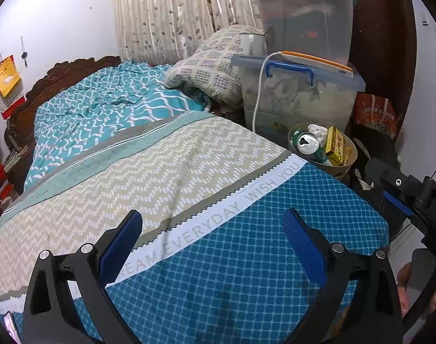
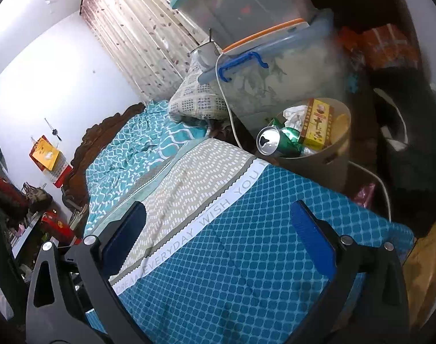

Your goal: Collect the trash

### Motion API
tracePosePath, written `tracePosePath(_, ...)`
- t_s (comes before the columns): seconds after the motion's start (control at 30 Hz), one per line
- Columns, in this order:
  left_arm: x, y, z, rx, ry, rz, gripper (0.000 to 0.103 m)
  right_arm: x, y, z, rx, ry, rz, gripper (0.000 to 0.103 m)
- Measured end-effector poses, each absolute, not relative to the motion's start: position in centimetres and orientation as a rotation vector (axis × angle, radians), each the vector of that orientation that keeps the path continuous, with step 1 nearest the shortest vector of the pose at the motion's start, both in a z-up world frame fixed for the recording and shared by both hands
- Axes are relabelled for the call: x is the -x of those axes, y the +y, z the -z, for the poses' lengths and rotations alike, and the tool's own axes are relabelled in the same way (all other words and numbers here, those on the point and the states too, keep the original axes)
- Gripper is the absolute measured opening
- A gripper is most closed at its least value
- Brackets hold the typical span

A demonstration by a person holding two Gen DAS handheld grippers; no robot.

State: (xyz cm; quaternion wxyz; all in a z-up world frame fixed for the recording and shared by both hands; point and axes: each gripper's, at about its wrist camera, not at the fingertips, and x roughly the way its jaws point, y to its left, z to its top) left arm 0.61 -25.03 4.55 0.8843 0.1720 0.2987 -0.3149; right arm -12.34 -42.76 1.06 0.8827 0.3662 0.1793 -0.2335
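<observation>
- Both grippers are empty right now. The left gripper (image 1: 212, 246) has its jaws spread wide over the bed (image 1: 246, 258), nothing between the blue pads. Same for the right gripper (image 2: 218, 243): jaws wide apart, only blanket under them.
- The trash is in the bin (image 2: 332, 166), which stands on the floor right at the far corner of the bed, in front of the plastic storage boxes (image 1: 298, 97). I see a green can (image 2: 272, 142) lying on its side against the near rim, a yellow box (image 2: 318, 123) standing in the middle and crumpled white paper (image 2: 295, 113) behind it.
- The bed looks clear of litter from both views, so I'd guess the job is basically done, though the fisheye hides the near edge and the floor, so I can't swear to it.
- If I go on: sweep both cameras slowly along the bed edge and the floor by the bin before calling it.
- The can sits high at the rim and may tip out. I'd nudge it deeper with one finger tip, coming in from the bed side.
- Watch the white cable (image 2: 226, 109) hanging beside the bin, easy to snag.
</observation>
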Motion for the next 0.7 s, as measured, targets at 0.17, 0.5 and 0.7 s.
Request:
tracePosePath(0.17,-0.9,-23.8,-4.7,-0.336,0.633,0.645,0.094,12.3,-42.1,-1.0,-0.777,0.379,0.490,0.099)
tracePosePath(0.5,-0.7,-22.7,-4.8,-0.322,0.627,0.648,0.094,12.6,-41.4,-1.6,-0.770,0.359,0.507,0.099)
tracePosePath(0.7,-0.6,-21.9,-5.5,-0.287,0.602,0.661,0.094,12.9,-41.4,-1.8,-0.771,0.339,0.527,0.099)
